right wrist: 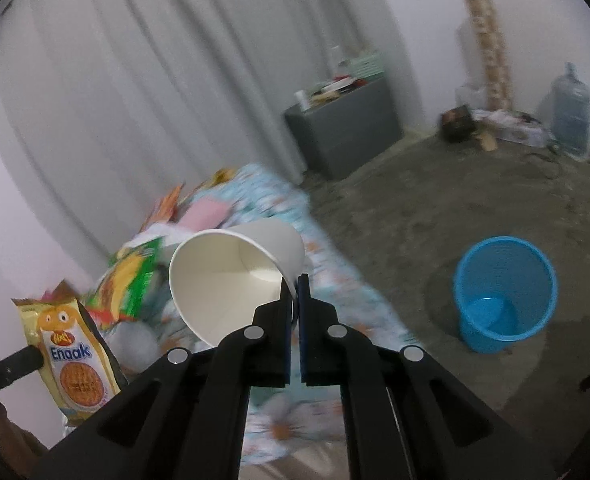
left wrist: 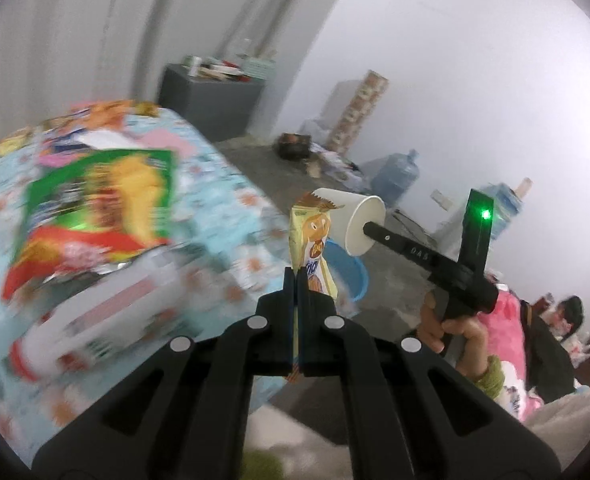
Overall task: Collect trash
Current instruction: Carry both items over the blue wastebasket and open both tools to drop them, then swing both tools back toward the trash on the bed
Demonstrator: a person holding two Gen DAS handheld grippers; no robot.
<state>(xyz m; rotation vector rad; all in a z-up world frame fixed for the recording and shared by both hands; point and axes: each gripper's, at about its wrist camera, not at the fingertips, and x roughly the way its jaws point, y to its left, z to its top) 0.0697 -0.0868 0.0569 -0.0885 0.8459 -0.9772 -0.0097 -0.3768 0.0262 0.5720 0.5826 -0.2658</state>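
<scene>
Plain white walls (right wrist: 435, 8); grey curtain (right wrist: 115, 80) at 10 o'clock. Bare concrete floor (right wrist: 395, 208). Grey cabinet (right wrist: 347, 132) at 12 o'clock, cluttered on top. Water jug (right wrist: 571, 112) at 2 o'clock. Dim, even light.

The green snack bag (left wrist: 95, 204) and the other wrappers on the flowered bedcover (left wrist: 223, 184) are smeared by motion blur in the left wrist view, so no print can be read. The lower end of the yellow biscuit wrapper (left wrist: 309, 248) is hidden between the closed jaws of the left gripper (left wrist: 297, 276). The blue bin (left wrist: 349, 276) is mostly covered by that wrapper and the paper cup (left wrist: 359, 220). The clutter on the grey cabinet (right wrist: 343, 132) is too small to be made out.
</scene>
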